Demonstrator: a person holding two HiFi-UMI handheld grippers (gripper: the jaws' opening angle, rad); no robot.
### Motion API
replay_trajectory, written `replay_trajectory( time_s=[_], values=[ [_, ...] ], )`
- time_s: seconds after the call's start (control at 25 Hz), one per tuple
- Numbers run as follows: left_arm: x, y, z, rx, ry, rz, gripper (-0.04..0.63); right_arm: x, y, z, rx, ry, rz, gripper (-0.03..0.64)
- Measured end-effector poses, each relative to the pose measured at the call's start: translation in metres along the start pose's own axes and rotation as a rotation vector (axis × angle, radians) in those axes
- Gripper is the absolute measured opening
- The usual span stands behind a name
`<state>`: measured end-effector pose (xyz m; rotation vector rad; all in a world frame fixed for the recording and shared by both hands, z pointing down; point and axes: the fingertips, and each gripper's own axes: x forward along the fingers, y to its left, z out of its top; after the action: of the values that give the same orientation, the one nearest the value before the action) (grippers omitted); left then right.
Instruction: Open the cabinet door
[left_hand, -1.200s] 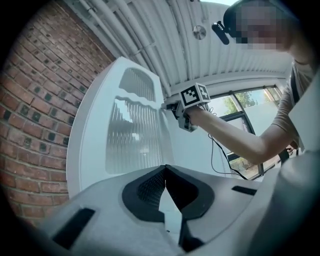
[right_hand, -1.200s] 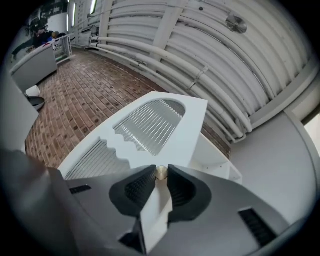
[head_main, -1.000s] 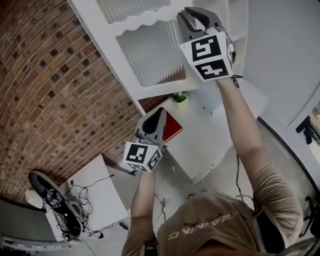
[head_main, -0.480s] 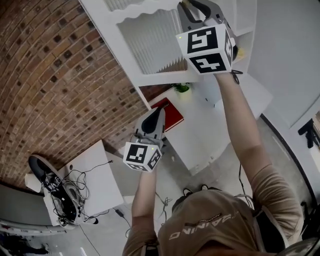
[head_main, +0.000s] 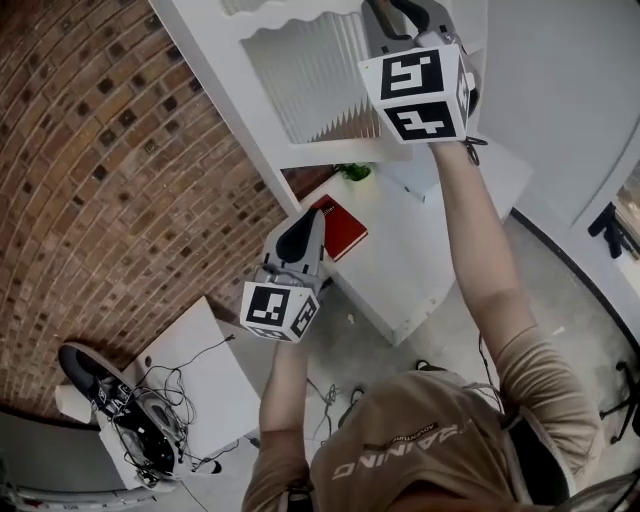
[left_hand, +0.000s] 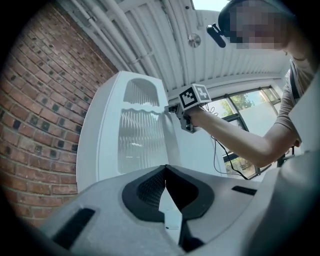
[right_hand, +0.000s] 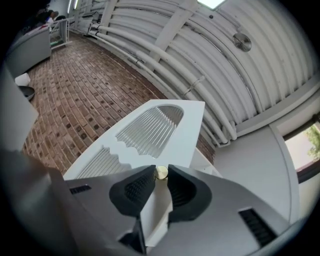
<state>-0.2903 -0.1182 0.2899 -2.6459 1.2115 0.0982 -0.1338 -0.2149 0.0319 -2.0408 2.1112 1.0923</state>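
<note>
The cabinet door (head_main: 300, 80) stands high in front of me, above the white bench (head_main: 430, 250), with its small brass knob (right_hand: 161, 173) on the free edge nearest my raised arm. The right tongs (right_hand: 160, 171) are closed on that knob, pinching it only at the very tips of the pads, with the jaws roughly half apart around it.

That thin hold is my main worry. The knob is round and small, so if I pull in a straight line instead of following the door's arc, I expect the pads to slide off it and the door to stay where it is. Twisting the wrist as I pull could roll the knob out the same way.

The door is taller than it is wide, so its long axis runs upright. The ribbed glass front faces out toward me, and the hinge edge lies on the brick-wall side. Its lower edge seems to hang over the bench, so I judge it partly open.

The left tongs (left_hand: 165, 169) are closed on nothing, held low near the red book (head_main: 340, 228), well clear of the door.
</note>
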Motion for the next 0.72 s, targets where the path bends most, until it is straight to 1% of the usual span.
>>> replay_trajectory(
  time_s=[0.24,0.48,0.6,0.72],
  values=[
    [-0.025,0.018,0.006,0.009,-0.005,-0.143,0.009,-0.025,0.015,0.029,-0.087,0.048,-0.117,0.075],
    [-0.049,0.024,-0.006,-0.05,-0.001,-0.264,0.009,-0.048,0.027,0.051,-0.171,0.107,-0.214,0.075],
    [-0.06,0.03,-0.009,-0.066,-0.004,-0.293,0.009,-0.058,0.039,0.065,-0.202,0.111,-0.244,0.075],
    [-0.069,0.033,-0.002,-0.082,-0.031,-0.307,0.009,-0.071,0.052,0.081,-0.232,0.096,-0.258,0.075]
  ],
)
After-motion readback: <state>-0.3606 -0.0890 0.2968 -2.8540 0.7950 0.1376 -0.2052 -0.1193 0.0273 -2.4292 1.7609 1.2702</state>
